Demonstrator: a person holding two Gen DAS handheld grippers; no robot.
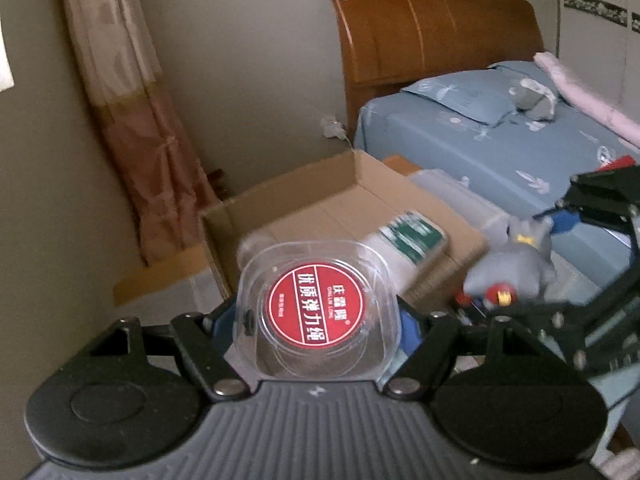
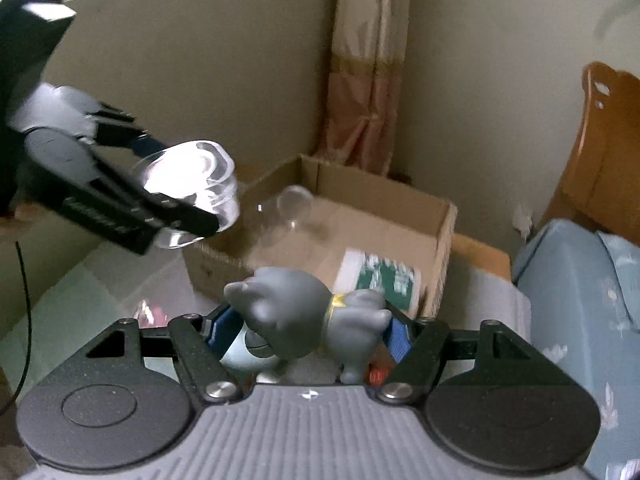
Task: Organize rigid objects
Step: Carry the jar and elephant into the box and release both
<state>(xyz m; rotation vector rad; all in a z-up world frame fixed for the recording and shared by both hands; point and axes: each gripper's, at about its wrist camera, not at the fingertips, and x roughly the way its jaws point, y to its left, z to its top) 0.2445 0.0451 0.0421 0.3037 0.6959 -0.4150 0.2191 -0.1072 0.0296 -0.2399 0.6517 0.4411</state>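
My left gripper is shut on a clear plastic case with a round red label, held in the air in front of an open cardboard box. The case also shows in the right wrist view, left of the box. My right gripper is shut on a grey toy figure with a yellow collar, near the box's front right corner. The toy also shows in the left wrist view. Inside the box lie a white and green carton and a clear round item.
A bed with blue bedding and a wooden headboard stands to the right of the box. A pink curtain hangs in the corner behind it. A grey soft toy lies on the bed.
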